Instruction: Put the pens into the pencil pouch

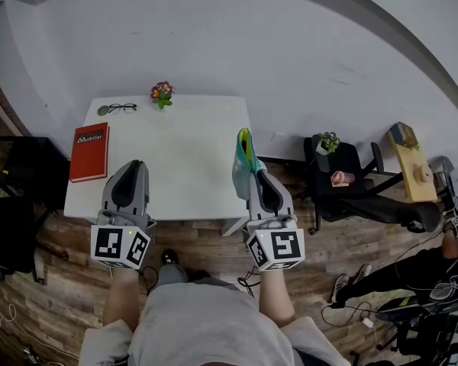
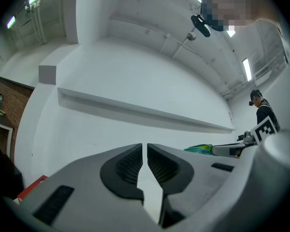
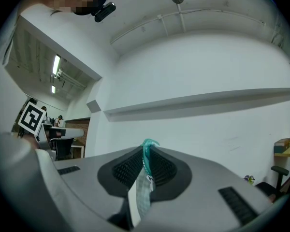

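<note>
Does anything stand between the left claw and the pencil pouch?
Nothing visible does. The right claw pinches the pencil pouch at the right edge of the table; only its white top lies between the pouch and the left claw.

One pouch (image 1: 246, 157), one red book (image 1: 89, 152)

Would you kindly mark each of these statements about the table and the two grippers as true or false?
1. The right gripper is shut on the pencil pouch. True.
2. The red book lies at the right edge of the table. False: it lies at the left edge.
3. The left gripper holds a pen. False: nothing is between its jaws.
4. The eyeglasses lie near the table's far left corner. True.
</note>
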